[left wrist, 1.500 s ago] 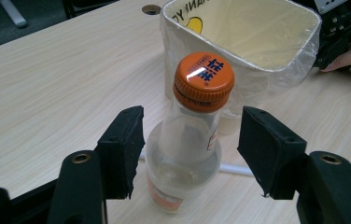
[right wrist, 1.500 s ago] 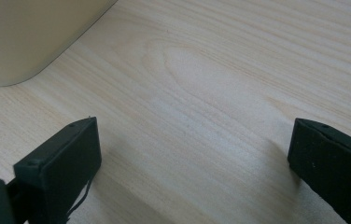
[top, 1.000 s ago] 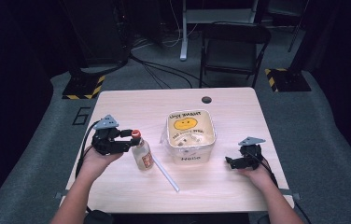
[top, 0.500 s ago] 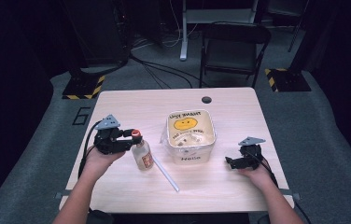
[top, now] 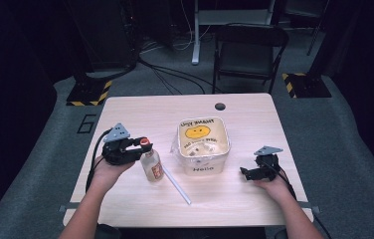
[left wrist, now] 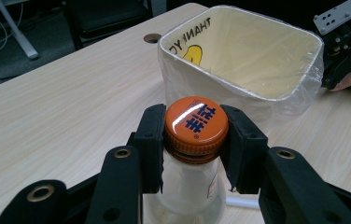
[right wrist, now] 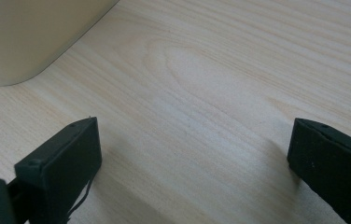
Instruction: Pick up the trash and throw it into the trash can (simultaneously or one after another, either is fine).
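The left gripper has its fingers clamped on the orange cap of a bottle standing near the table's left edge, beside a bin. The right gripper, fingers wide apart, rests near the right edge.

bottle left of bin
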The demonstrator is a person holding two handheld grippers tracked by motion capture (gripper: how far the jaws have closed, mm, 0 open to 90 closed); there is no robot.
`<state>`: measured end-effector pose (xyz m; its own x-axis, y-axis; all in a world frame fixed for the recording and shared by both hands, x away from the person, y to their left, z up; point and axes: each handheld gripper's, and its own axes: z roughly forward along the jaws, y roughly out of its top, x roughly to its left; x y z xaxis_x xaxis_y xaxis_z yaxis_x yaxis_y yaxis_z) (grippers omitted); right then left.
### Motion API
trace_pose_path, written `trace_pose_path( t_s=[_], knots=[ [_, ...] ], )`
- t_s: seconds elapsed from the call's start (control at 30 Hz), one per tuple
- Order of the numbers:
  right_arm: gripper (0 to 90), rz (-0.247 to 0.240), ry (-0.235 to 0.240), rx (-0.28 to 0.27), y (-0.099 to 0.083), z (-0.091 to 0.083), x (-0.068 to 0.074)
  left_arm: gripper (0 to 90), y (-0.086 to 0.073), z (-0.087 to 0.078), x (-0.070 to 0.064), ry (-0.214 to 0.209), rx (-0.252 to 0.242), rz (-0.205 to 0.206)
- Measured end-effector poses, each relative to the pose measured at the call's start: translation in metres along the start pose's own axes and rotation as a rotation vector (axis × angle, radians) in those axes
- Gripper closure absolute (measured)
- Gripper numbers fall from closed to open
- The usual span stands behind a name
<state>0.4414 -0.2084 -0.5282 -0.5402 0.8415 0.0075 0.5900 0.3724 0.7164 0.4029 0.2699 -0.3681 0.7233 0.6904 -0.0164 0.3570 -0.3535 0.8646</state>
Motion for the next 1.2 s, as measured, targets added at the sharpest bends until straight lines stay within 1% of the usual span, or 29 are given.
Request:
trace_pose_path(
  t_s=[0.3, 0.37, 0.47, 0.6, 0.67, 0.87, 0.93, 1.2],
  knots=[
    [2.0, 0.000, 0.000, 0.000, 0.000, 0.000, 0.000, 62.6, 0.001, -0.003, 0.002, 0.001, 0.003, 0.003],
    [2.0, 0.000, 0.000, 0.000, 0.000, 0.000, 0.000, 62.6, 0.002, -0.005, 0.003, 0.004, 0.000, 0.004],
    [2.0, 0.000, 0.000, 0.000, 0.000, 0.000, 0.000, 62.6, 0.004, -0.008, 0.003, 0.008, -0.018, 0.002],
    [2.0, 0.000, 0.000, 0.000, 0.000, 0.000, 0.000, 62.6, 0.010, -0.013, 0.004, 0.011, -0.025, 0.008],
    [2.0, 0.000, 0.000, 0.000, 0.000, 0.000, 0.000, 62.6, 0.014, -0.015, 0.005, 0.012, -0.019, 0.010],
    [2.0, 0.000, 0.000, 0.000, 0.000, 0.000, 0.000, 62.6, 0.022, -0.019, 0.006, 0.016, -0.014, 0.020],
    [2.0, 0.000, 0.000, 0.000, 0.000, 0.000, 0.000, 62.6, 0.023, -0.020, 0.006, 0.017, -0.019, 0.020],
    [2.0, 0.000, 0.000, 0.000, 0.000, 0.000, 0.000, 62.6, 0.037, -0.025, 0.006, 0.013, -0.021, 0.029]
  ],
)
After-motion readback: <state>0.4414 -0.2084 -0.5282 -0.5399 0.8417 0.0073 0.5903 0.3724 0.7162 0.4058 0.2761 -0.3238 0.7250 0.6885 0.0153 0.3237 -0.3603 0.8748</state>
